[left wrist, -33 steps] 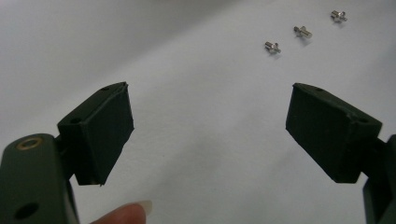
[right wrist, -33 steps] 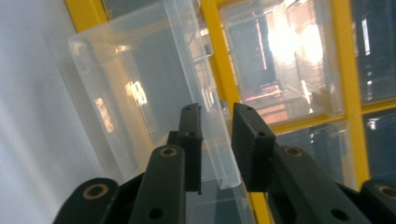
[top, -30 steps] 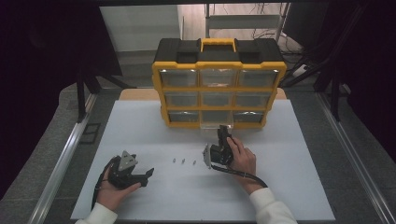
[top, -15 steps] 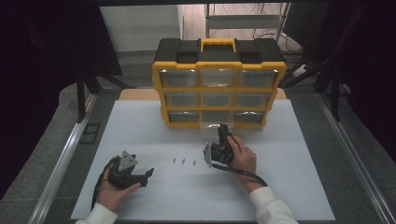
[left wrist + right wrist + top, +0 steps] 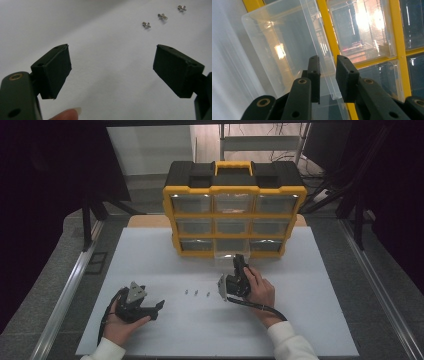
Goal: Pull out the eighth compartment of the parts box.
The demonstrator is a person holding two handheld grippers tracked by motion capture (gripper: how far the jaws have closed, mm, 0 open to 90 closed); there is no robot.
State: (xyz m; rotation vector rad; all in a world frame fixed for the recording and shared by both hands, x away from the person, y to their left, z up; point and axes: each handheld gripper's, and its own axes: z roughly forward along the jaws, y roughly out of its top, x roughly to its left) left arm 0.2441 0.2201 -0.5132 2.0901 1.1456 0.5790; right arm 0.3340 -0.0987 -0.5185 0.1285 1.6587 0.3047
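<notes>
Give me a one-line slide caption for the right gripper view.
Right gripper jaws straddle the front wall of a clear drawer pulled partly out of the yellow organizer.

organizer (image 5: 234, 195): yellow-black, nine clear drawers, standing upright at the table's far edge | drawer (image 5: 287, 45): bottom-middle, clear, sticking out forward | screws (image 5: 196, 293): three, silver, lying in a row

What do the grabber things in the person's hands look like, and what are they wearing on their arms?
Each hand holds a black tool: the left tool and the right tool. Each has two blocky black jaws with small round screw holes. A grey three-cornered plate sits on top of the left one, and a black cable trails from the right one. The person wears white sleeves.
</notes>
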